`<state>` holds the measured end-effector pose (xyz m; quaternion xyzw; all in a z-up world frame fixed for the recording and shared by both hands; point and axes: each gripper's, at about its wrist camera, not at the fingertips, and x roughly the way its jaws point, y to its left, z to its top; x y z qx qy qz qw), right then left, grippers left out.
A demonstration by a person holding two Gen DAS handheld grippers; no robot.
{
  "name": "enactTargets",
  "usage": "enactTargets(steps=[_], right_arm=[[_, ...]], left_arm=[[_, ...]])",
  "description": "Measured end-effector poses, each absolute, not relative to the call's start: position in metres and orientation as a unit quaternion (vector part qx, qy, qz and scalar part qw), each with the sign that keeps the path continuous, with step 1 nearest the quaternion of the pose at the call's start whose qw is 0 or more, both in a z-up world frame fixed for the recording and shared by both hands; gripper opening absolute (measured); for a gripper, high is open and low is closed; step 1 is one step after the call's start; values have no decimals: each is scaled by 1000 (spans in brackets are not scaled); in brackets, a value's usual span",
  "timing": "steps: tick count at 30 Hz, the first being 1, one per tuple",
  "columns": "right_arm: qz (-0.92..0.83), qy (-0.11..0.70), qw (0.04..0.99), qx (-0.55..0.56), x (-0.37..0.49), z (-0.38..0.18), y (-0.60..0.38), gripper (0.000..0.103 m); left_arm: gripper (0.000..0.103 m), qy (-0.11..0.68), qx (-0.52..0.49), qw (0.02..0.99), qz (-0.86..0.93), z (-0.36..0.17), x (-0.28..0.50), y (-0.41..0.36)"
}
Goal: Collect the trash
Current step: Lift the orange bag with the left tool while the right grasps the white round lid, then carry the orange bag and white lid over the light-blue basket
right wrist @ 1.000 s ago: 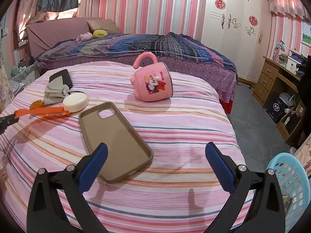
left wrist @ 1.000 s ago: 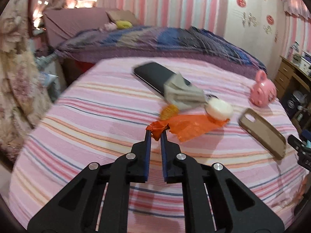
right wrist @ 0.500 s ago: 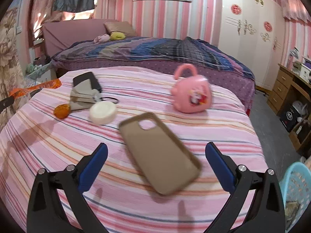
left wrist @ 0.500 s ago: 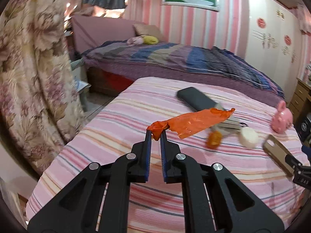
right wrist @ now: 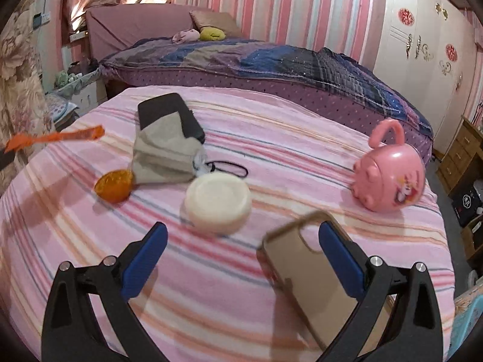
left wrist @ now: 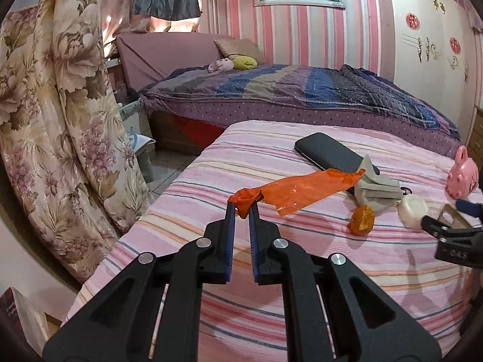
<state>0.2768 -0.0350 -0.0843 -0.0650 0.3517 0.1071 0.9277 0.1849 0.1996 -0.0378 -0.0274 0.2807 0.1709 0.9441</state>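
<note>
The left gripper [left wrist: 241, 206] is clenched on one end of an orange plastic strip [left wrist: 302, 191] trailing to the upper right, while the right gripper [right wrist: 241, 242] gapes released with the white puck [right wrist: 218, 202] lying just ahead on the bed [right wrist: 211, 286], centre frame.

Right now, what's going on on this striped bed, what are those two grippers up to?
A person is clearing trash with two handheld grippers. The left gripper is shut on one end of an orange wrapper, held above the striped bedspread. The right gripper is open and empty, over the bedspread near a white round lid and a tan phone case.
</note>
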Motion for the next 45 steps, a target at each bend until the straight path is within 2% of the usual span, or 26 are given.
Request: enactTargets(steps=[3, 6, 9, 11, 13, 24, 36, 45], right_arm=[[116, 360, 923, -67, 287, -89, -26, 97], [124, 372, 916, -82, 295, -93, -19, 91], [135, 392, 905, -95, 302, -97, -13, 81], [145, 394, 902, -98, 304, -94, -15, 66], [148, 383, 906, -100, 298, -88, -17, 60], [121, 332, 930, -102, 227, -59, -66, 60], [49, 329, 941, -58, 156, -52, -151, 60], [29, 329, 943, -33, 142, -58, -204, 60]], left_arm=[[8, 285, -40, 941, 175, -39, 186, 207], [8, 290, -47, 939, 181, -40, 188, 212], [8, 296, -62, 936, 178, -42, 189, 217], [8, 297, -63, 936, 179, -43, 190, 217], [8, 298, -63, 936, 178, -43, 190, 215], [8, 285, -58, 943, 161, -29, 176, 199], [8, 274, -41, 957, 86, -18, 148, 142], [8, 278, -13, 959, 56, -28, 135, 91]])
